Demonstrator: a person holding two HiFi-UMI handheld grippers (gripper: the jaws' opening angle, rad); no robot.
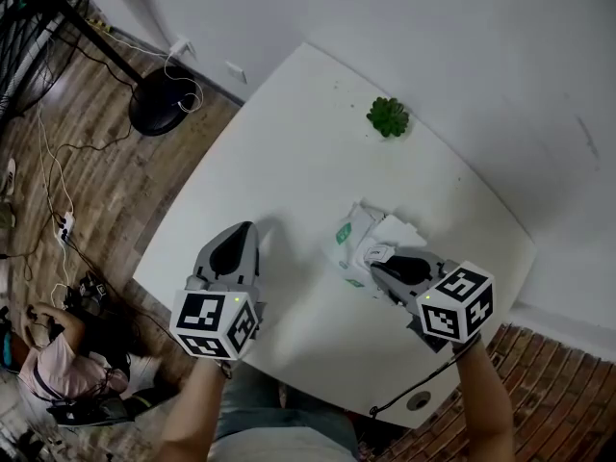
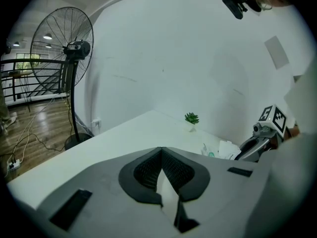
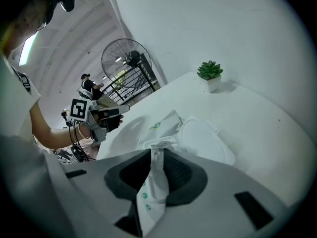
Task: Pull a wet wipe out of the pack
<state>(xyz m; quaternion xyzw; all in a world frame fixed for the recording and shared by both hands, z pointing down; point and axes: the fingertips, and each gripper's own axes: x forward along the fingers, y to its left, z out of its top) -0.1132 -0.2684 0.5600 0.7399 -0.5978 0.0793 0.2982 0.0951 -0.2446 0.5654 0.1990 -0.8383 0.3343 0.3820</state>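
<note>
The wet wipe pack (image 1: 351, 243), white with green print and crumpled, lies on the white table (image 1: 289, 152). A rounded white sheet (image 3: 203, 138) is spread out on its top. My right gripper (image 1: 377, 258) is down on the pack's near end and shut on a white fold with green dots (image 3: 153, 182) that runs back between the jaws. I cannot tell whether that fold is pack film or a wipe. My left gripper (image 1: 236, 234) hovers over bare table left of the pack, shut and empty. From the left gripper view the pack (image 2: 218, 150) shows far right beside the right gripper (image 2: 257, 143).
A small green plant (image 1: 388, 116) in a white pot stands at the table's far side. A standing fan's base (image 1: 159, 104) and cables lie on the wooden floor to the left. A person (image 1: 58, 364) sits on the floor at lower left.
</note>
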